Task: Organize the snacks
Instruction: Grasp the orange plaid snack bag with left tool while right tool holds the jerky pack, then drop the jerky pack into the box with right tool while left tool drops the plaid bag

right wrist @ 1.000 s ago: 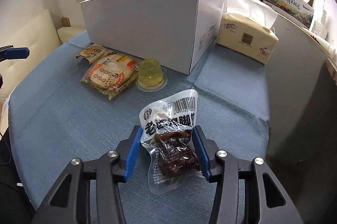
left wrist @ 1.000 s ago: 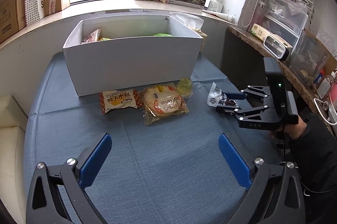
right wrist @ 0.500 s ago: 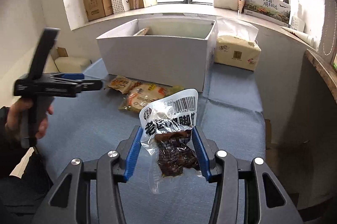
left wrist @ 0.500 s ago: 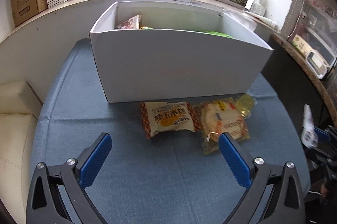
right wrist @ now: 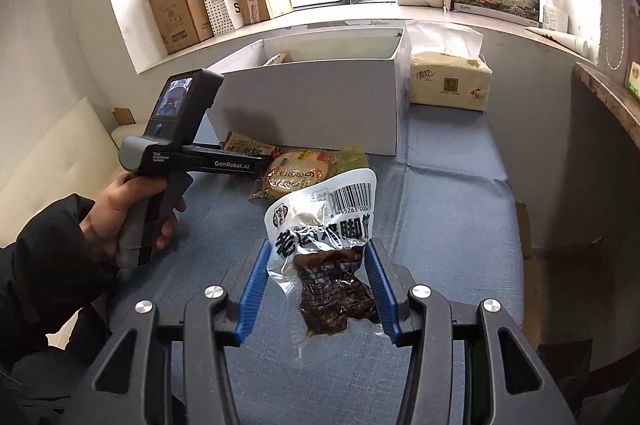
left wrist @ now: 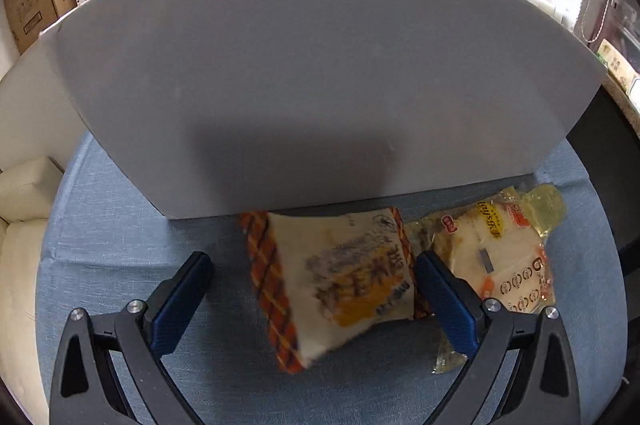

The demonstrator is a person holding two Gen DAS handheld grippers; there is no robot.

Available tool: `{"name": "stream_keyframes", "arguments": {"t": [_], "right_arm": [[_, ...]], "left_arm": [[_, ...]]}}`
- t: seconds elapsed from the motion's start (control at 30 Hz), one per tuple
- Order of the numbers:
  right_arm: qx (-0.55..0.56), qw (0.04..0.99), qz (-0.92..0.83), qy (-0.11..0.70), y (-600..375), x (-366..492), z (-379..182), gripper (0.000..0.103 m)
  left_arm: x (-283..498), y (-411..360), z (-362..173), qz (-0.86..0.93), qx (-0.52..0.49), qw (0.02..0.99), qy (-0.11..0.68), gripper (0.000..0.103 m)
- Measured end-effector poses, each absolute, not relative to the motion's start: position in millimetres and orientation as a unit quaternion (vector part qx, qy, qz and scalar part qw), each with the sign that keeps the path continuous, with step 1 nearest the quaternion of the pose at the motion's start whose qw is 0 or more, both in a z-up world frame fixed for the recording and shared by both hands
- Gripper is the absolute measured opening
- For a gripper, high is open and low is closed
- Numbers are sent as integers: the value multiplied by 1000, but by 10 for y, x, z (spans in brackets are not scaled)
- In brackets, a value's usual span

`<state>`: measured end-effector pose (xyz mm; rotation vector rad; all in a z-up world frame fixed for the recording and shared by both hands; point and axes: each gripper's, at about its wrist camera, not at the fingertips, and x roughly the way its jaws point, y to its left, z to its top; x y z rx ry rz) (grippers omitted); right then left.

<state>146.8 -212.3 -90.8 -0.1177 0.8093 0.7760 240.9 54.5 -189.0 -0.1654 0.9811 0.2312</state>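
1. The right gripper is closed only partly, because its blue pads press on both sides of a clear vacuum pouch with dark brown meat and a barcode. The pouch stands upright between the pads, above the blue cloth table.
2. The left gripper is wide open and holds nothing. It points down at an orange-checked cream snack packet, which lies on the table between the two blue pads. The right pad is just beside the packet's edge; if it touches I cannot tell. The left pad is clearly apart from it.
3. In the left wrist view, a clear bag with a round yellow cake lies at 3 o'clock of the checked packet, and a small yellow jelly cup lies at 2 o'clock, near the box wall.
4. The large white cardboard box stands at 12 o'clock of these snacks. It is open on top, and one packet shows inside at its left end.
5. In the right wrist view, a hand in a black sleeve holds the left gripper's grey handle at 9 o'clock. A beige tissue pack stands at 3 o'clock of the box.
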Motion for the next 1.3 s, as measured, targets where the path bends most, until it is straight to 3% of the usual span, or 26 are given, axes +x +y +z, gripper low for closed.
{"name": "stream_keyframes", "arguments": {"t": [0.07, 0.13, 0.23, 0.27, 0.6, 1.03, 1.3], "right_arm": [[-58, 843, 372, 383, -2106, 1451, -937, 53], [-63, 841, 371, 389, -2080, 1461, -983, 53], [-54, 839, 373, 392, -2072, 1481, -1004, 53], [-56, 839, 373, 391, -2063, 1479, -1003, 53], [-56, 838, 377, 391, -2001, 1466, -980, 53], [-50, 844, 390, 365, -1923, 1472, -756, 53], [-46, 864, 394, 311, -1628, 1907, -205, 53]], "left_arm": [[2407, 544, -1889, 112, -78, 872, 469, 103], [2383, 545, -1868, 115, -73, 874, 466, 95], [2275, 524, -1782, 98, -72, 879, 461, 30], [2253, 510, -1768, 91, -74, 878, 463, 21], [2007, 516, -1633, 57, -78, 886, 454, 20], [1219, 443, -525, 7, -87, 930, 356, 20], [1613, 641, 60, 29, -75, 946, 314, 20]]}}
